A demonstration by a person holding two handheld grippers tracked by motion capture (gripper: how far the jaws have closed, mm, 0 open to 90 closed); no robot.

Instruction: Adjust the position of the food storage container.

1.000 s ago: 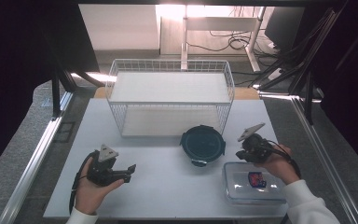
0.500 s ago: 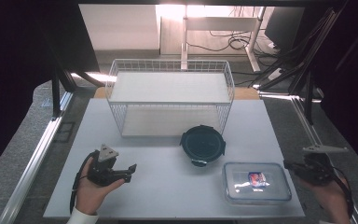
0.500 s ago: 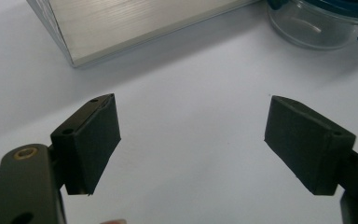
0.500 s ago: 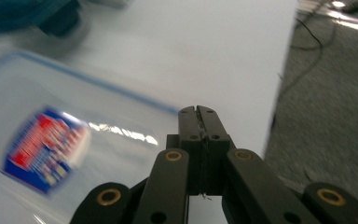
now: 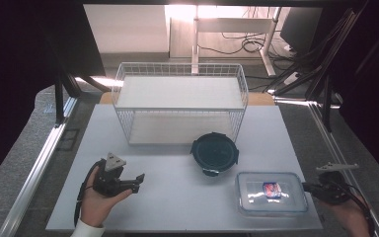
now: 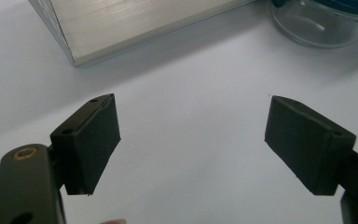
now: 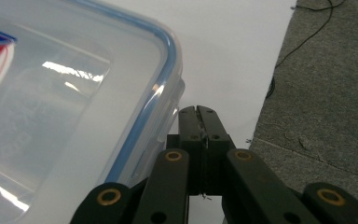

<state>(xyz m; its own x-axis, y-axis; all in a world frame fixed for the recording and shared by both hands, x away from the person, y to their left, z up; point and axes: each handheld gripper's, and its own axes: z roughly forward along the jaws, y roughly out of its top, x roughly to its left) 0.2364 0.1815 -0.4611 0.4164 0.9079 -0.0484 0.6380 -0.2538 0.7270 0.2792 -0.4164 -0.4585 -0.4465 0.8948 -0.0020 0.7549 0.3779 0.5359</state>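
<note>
White surface (image 5: pixel 177 197), dark room. Box (image 5: pixel 270 193) at front right: clear rigid plastic, slick lid, probably light; grab by side flaps. Right gripper (image 7: pixel 198 112) closed, empty, beside its edge. Left gripper (image 6: pixel 191 140) wide open, empty. Basket (image 5: pixel 180 106) behind.

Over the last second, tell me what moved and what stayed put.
The right gripper left the top of the box and swung out past its right edge; its jaws are shut beside the box's side, holding nothing. The box, the round container, the basket and the open left gripper stayed as they were.
</note>
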